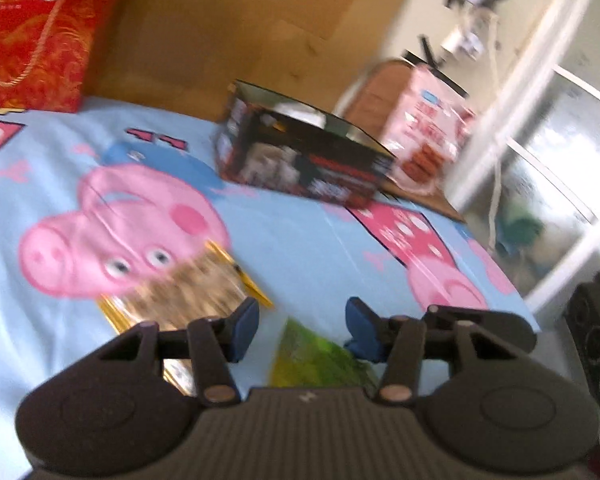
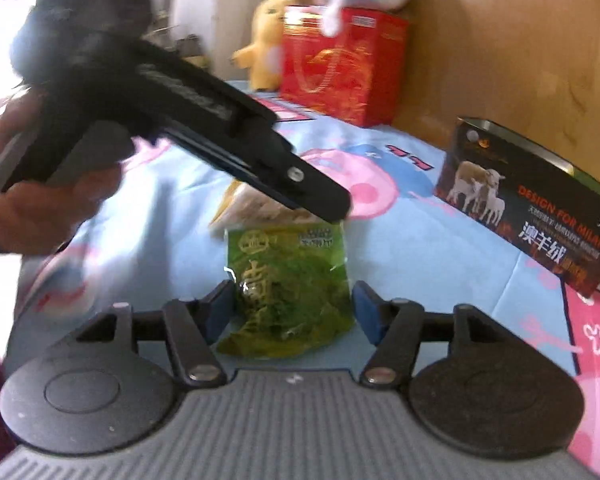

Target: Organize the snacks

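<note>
A: Report the state of each tool

B: Right tool [image 2: 294, 312]: jaws apart, one blue pad on each side of the green snack packet [image 2: 288, 292], which lies flat on the cartoon-pig sheet [image 2: 440, 248]. The left pad sits at the packet's edge; whether it touches cannot be told. The right pad stands clear. Left tool [image 1: 302, 330]: jaws apart, nothing between them

A: Location of the remaining snacks?

B: A gold-edged packet [image 1: 188, 292] lies on the sheet just beyond the left tool's left finger. In the right wrist view it shows pale, behind the green packet and partly covered by the left tool's body, which a hand [image 2: 40, 208] grips by its handle

A: Other items on the surface?

B: An open dark box [image 2: 528, 212] printed with sheep stands to the right. A red gift bag [image 2: 340, 68] stands at the far edge against a brown board, with a yellow plush toy [image 2: 266, 40] beside it
</note>
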Demonstrator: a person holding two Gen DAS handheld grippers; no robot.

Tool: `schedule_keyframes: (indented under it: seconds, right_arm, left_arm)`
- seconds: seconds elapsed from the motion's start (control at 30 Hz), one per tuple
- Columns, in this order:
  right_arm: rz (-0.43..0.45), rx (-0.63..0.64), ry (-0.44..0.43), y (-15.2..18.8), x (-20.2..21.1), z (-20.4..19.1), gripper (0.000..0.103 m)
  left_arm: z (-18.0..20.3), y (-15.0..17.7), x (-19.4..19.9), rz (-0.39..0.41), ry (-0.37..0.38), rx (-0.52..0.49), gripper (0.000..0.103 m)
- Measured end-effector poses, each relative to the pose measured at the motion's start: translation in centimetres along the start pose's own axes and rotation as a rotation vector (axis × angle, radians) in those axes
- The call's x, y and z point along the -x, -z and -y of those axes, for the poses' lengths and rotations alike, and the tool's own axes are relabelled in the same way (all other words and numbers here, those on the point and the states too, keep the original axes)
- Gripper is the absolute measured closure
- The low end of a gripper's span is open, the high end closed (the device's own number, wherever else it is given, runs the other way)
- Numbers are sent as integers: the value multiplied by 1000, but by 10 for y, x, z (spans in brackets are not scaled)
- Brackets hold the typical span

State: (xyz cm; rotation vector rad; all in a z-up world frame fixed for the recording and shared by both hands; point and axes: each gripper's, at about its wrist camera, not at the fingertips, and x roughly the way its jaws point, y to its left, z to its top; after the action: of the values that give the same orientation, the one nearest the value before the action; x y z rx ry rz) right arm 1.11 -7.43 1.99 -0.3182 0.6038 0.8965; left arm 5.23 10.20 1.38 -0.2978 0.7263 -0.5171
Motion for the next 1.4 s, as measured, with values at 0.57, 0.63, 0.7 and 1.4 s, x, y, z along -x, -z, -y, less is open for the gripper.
schedule_keyframes:
  seconds: [0.57,0.63,0.7,1.4]
  right_arm:
    - [56,-146,110,65,71,-6,44]
    - [69,-145,85,60,69,-9,68]
    - [72,-158,70,57,66,-10,75]
    - [106,-855,-336,83,59,51,86]
  left_arm:
    - [41,43,-18,-165,190,55,59]
    - [41,44,-17,-159,184,59,58]
    - [38,42,-14,-156,167,69,57]
    - [9,41,-6,-171,277,225,50]
